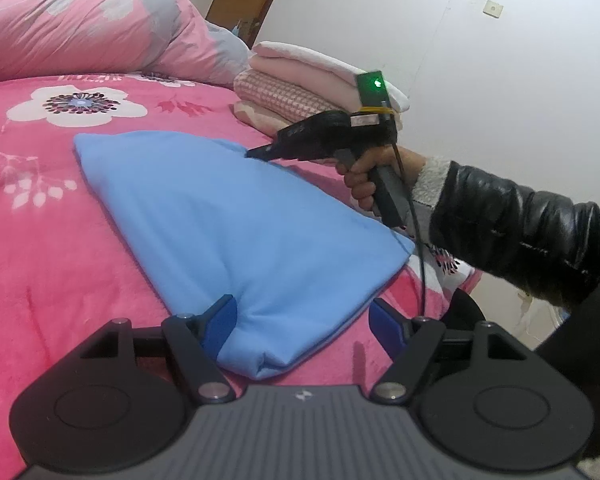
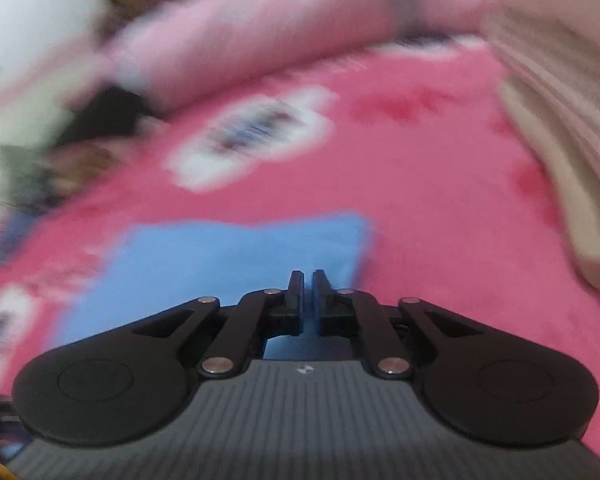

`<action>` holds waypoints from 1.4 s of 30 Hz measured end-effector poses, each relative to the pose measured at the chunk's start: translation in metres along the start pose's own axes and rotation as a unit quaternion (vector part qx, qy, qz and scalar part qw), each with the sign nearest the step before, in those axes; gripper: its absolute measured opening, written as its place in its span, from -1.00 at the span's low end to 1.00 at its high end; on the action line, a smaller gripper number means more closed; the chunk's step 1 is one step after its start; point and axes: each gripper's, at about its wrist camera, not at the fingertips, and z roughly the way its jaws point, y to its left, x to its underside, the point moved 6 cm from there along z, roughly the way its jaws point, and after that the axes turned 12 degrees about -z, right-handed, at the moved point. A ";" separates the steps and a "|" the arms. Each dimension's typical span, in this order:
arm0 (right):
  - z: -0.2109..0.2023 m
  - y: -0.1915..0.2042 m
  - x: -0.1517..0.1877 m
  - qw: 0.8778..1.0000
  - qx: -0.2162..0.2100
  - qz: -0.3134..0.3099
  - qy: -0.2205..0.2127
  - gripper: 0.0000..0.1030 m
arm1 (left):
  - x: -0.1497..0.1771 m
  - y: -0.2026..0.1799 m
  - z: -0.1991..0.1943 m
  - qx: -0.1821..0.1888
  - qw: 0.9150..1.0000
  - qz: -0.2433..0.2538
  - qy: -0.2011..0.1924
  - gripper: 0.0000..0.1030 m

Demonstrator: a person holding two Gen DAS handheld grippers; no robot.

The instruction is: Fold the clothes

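Observation:
A light blue folded garment [image 1: 236, 220] lies flat on the pink flowered bedspread [image 1: 60, 260]. My left gripper [image 1: 302, 308] is open, and the garment's near bunched end sits between its blue pads; the left pad [image 1: 220, 320] touches the cloth, while the right pad stands clear of it. My right gripper [image 1: 256, 153], held by a hand in a black sleeve [image 1: 520, 232], is shut, its tip resting at the garment's far right edge. In the blurred right wrist view the shut fingers [image 2: 308, 276] point over the blue garment [image 2: 220, 252], and I see nothing pinched between them.
A stack of folded pink and white clothes [image 1: 300, 80] sits at the bed's far right, blurred in the right wrist view [image 2: 560, 160]. A rolled pink duvet [image 1: 80, 28] lies along the back. A white wall [image 1: 500, 60] stands behind the bed.

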 end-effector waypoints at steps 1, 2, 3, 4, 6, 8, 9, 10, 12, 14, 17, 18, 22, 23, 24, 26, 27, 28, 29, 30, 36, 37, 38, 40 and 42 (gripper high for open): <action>-0.002 -0.012 0.001 0.999 0.022 0.029 -0.007 -0.99 | 0.000 -0.001 0.000 -0.001 1.000 0.001 0.001 0.43; -0.011 -0.018 0.000 0.998 0.044 0.048 -0.019 -0.89 | 0.000 -0.001 -0.001 -0.003 1.000 0.001 0.001 0.43; -0.024 -0.018 -0.001 0.997 0.052 0.047 -0.033 -0.89 | 0.000 -0.001 -0.001 -0.003 1.000 0.000 0.001 0.43; -0.037 -0.017 -0.003 0.996 0.061 0.047 -0.048 -0.89 | 0.000 -0.001 -0.001 -0.003 1.000 0.000 0.002 0.43; -0.060 0.002 -0.001 0.997 0.030 0.029 -0.067 -0.89 | 0.000 -0.001 -0.001 -0.005 1.000 0.003 0.002 0.44; -0.081 0.029 0.007 0.997 -0.021 0.000 -0.079 -0.89 | 0.001 -0.003 0.000 -0.010 1.000 0.006 0.002 0.44; -0.086 0.044 0.017 0.996 -0.040 -0.020 -0.072 -0.89 | 0.001 -0.003 0.000 -0.012 1.000 0.006 0.001 0.44; -0.088 0.054 0.029 0.996 -0.054 -0.034 -0.057 -0.89 | 0.000 -0.003 0.001 -0.014 1.000 0.004 0.001 0.45; -0.085 0.057 0.054 0.998 -0.038 -0.052 -0.011 -0.95 | 0.000 -0.004 0.000 -0.017 1.000 0.002 0.002 0.45; -0.095 0.039 0.076 1.000 0.005 -0.023 -0.005 -0.77 | 0.000 -0.006 -0.003 -0.022 1.000 0.007 0.003 0.45; -0.137 0.010 0.085 0.993 0.104 0.053 -0.033 -0.77 | -0.005 -0.008 -0.011 -0.048 0.998 0.025 -0.010 0.45; -0.151 0.013 0.083 0.991 0.100 0.063 -0.058 -0.77 | -0.008 -0.009 -0.014 -0.055 0.998 0.029 -0.017 0.45; -0.169 0.064 0.073 0.992 0.027 0.027 -0.117 -0.75 | -0.012 -0.013 -0.016 -0.063 0.997 0.025 -0.021 0.45; -0.162 0.076 0.080 0.994 0.019 0.007 -0.106 -0.75 | -0.012 -0.015 -0.016 -0.063 0.998 0.022 -0.019 0.45; -0.155 0.088 0.086 0.995 0.011 -0.012 -0.095 -0.76 | -0.009 -0.018 -0.015 -0.062 0.998 0.023 -0.015 0.45; -0.141 0.113 0.099 0.996 -0.004 -0.051 -0.073 -0.78 | 0.001 -0.021 -0.014 -0.070 0.997 0.033 -0.005 0.45; -0.136 0.118 0.108 0.996 0.003 -0.063 -0.061 -0.78 | 0.006 -0.023 -0.015 -0.075 0.997 0.037 -0.002 0.45; -0.137 0.109 0.121 0.997 0.030 -0.054 -0.054 -0.81 | 0.012 -0.024 -0.015 -0.080 0.996 0.042 0.001 0.45; -0.145 0.097 0.131 0.997 0.043 -0.025 -0.066 -0.85 | 0.015 -0.025 -0.018 -0.080 0.996 0.044 -0.002 0.45; -0.159 0.087 0.138 0.995 0.053 0.009 -0.081 -0.86 | 0.016 -0.026 -0.022 -0.080 0.996 0.043 -0.003 0.45; -0.207 0.092 0.128 0.987 0.078 0.012 -0.142 -0.74 | 0.022 -0.027 -0.038 -0.086 0.996 0.017 -0.018 0.45; -0.202 0.105 0.121 0.987 0.059 -0.004 -0.147 -0.75 | 0.025 -0.028 -0.040 -0.086 0.996 0.012 -0.019 0.45; -0.191 0.121 0.114 0.988 0.040 -0.024 -0.146 -0.75 | 0.027 -0.029 -0.042 -0.085 0.996 0.007 -0.019 0.45; -0.170 0.146 0.108 0.989 -0.002 -0.050 -0.139 -0.75 | 0.032 -0.031 -0.046 -0.084 0.996 0.000 -0.020 0.45; -0.149 0.162 0.108 0.990 -0.031 -0.066 -0.123 -0.75 | 0.036 -0.033 -0.049 -0.084 0.996 -0.002 -0.021 0.45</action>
